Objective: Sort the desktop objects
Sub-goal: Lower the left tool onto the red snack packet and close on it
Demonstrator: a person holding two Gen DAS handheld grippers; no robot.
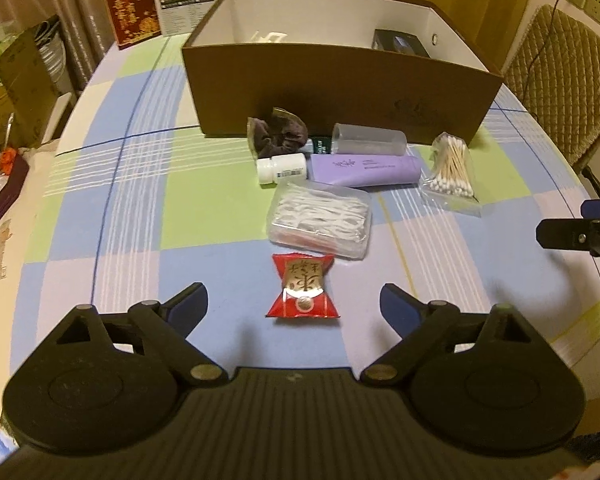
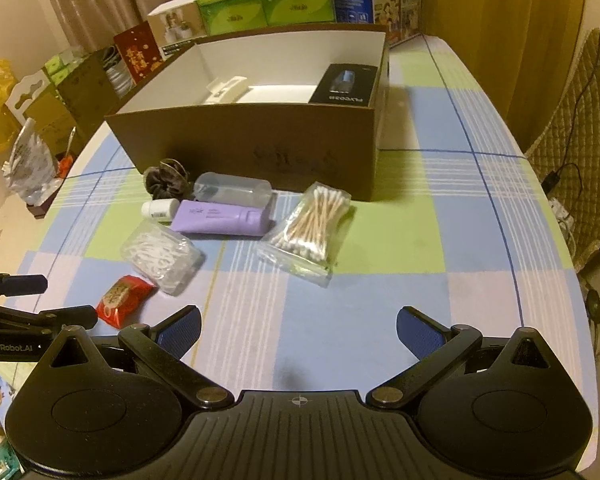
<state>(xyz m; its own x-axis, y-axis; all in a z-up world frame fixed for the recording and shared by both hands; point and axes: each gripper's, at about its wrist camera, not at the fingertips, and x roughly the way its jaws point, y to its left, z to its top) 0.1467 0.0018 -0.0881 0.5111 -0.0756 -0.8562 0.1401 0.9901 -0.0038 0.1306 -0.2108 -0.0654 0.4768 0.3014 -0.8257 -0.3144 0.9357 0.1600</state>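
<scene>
Approach step for a pick: left gripper (image 1: 294, 300) has its jaws wide and empty, red snack packet (image 1: 302, 291) lying on the tablecloth right between the fingertips, not pinched. Right gripper (image 2: 299, 326) is also wide and empty over bare cloth. Next, probably: lower, close on the packet, carry it to the brown box (image 1: 340, 88) straight ahead.

Bare checked cloth on the worktop (image 2: 340, 320) lies open before the right hand-held gripper (image 2: 299, 330). A clear plastic tub of floss picks (image 1: 320, 220) crowds just behind the red sweet packet (image 1: 303, 291). The brown cardboard box (image 1: 340, 92) walls off the far side.
</scene>
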